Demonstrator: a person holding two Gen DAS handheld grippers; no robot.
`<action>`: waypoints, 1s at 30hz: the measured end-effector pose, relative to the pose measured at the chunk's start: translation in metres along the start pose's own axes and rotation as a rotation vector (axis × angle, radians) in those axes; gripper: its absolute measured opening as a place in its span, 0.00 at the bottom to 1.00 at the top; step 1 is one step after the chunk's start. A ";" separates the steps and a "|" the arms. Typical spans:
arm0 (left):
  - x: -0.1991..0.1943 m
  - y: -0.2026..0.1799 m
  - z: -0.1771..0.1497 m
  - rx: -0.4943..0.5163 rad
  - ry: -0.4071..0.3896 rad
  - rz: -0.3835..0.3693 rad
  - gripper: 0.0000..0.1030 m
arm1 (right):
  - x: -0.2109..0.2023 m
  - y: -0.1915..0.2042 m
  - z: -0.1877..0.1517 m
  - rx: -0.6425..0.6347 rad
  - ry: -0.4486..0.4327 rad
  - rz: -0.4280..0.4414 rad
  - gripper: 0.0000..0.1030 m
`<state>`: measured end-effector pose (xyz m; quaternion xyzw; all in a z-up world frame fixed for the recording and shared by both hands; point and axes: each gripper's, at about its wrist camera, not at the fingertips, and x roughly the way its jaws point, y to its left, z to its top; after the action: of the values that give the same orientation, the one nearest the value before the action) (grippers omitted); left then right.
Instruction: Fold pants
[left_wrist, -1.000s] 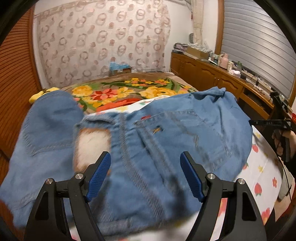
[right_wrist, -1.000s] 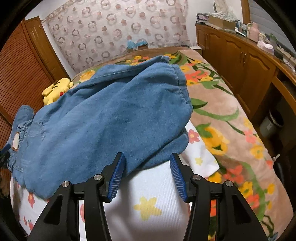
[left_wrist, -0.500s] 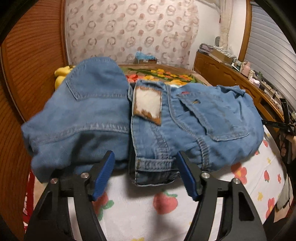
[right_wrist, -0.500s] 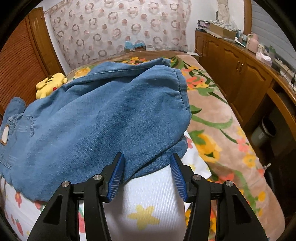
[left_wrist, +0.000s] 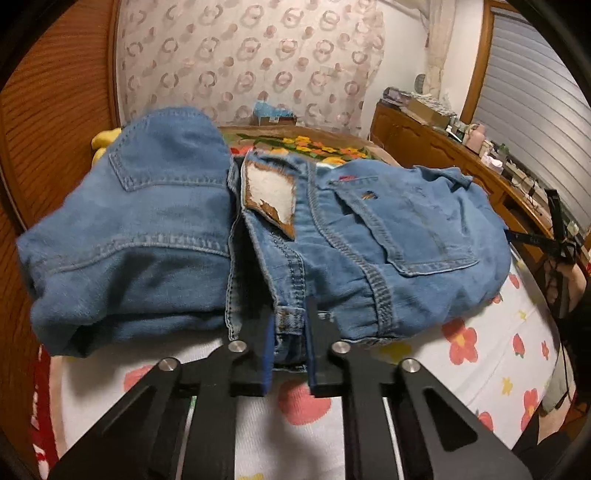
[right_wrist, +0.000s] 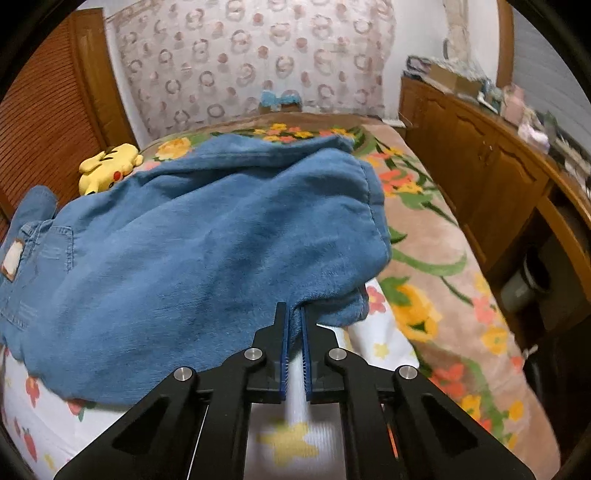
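Blue denim pants (left_wrist: 369, 229) lie bunched on the bed, back pockets and a worn leather waist patch (left_wrist: 271, 195) facing up. My left gripper (left_wrist: 290, 325) is shut on the waistband at its near edge. In the right wrist view the pants (right_wrist: 192, 243) spread across the bed in a folded heap. My right gripper (right_wrist: 294, 325) is shut on the near edge of the pant leg fabric by its hem end.
A white sheet with flower print (left_wrist: 480, 354) covers the near bed, over a floral blanket (right_wrist: 436, 266). A yellow plush toy (right_wrist: 107, 168) lies by the wooden wall at left. A wooden cabinet (right_wrist: 491, 177) runs along the right. The right gripper and hand show in the left wrist view (left_wrist: 561, 240).
Both grippers have closed: the left on the waistband, the right on the leg edge. The left view has drawn in close to the waistband.
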<state>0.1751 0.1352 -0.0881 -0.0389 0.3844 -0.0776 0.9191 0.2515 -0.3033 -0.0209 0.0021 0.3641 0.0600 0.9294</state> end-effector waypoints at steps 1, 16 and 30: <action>-0.004 -0.003 0.001 0.009 -0.009 0.003 0.11 | -0.003 -0.001 0.001 0.002 -0.010 0.012 0.05; -0.087 -0.030 0.031 0.080 -0.200 0.033 0.10 | -0.081 -0.024 -0.018 0.019 -0.190 0.054 0.04; -0.147 -0.032 -0.043 0.045 -0.177 0.022 0.10 | -0.150 -0.033 -0.133 -0.012 -0.183 0.123 0.04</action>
<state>0.0392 0.1290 -0.0111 -0.0206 0.3003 -0.0722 0.9509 0.0559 -0.3586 -0.0190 0.0245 0.2766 0.1186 0.9533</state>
